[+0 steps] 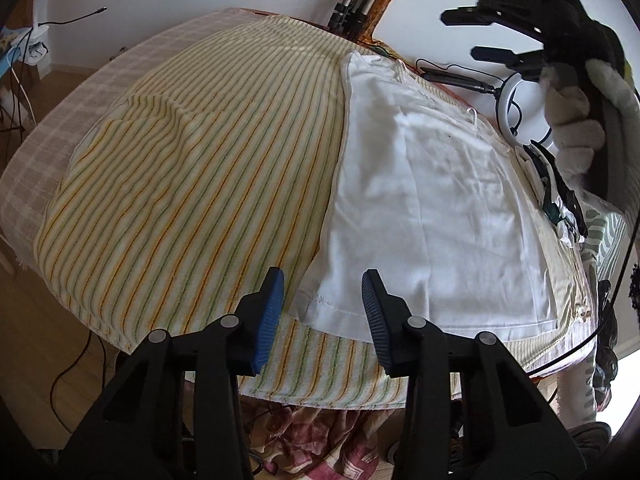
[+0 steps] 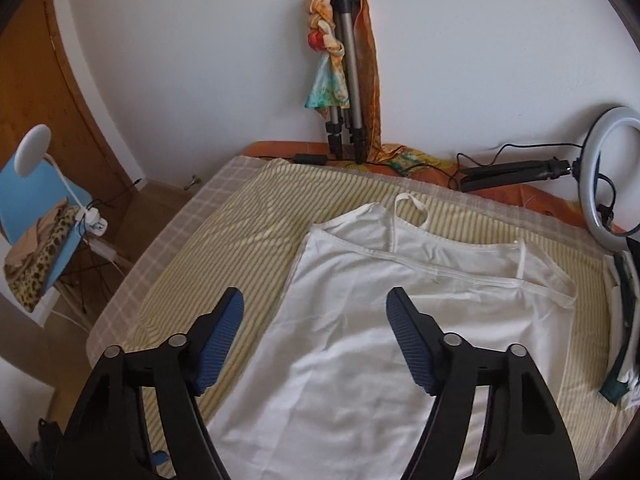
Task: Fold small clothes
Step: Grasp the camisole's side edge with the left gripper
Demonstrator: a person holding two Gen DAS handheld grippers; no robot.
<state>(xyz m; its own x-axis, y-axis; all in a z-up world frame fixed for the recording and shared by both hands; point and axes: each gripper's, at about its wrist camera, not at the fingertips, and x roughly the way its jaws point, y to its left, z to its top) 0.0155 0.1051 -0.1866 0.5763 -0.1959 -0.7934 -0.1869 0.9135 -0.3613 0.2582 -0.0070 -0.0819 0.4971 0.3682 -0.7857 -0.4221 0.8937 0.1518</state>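
Between the blue pads of the left gripper [image 1: 322,316], which stood apart and gripped nothing, lay the near hem corner of the white camisole [image 1: 432,208]. Jaws of the right gripper [image 2: 316,340] were likewise spread wide and empty, hovering above the garment's lower body. The camisole lay flat, straps [image 2: 412,204] toward the wall, on a striped towel [image 1: 192,184] covering a checked sheet [image 1: 36,160]; a ring light [image 2: 612,168] and tripod [image 2: 348,80] stood beyond, well apart. For a clean first fold, each gripper would probably best pinch both fabric layers at a matching corner of one side edge, lift only slightly, and carry the edge across evenly, keeping clear of the towel beneath.
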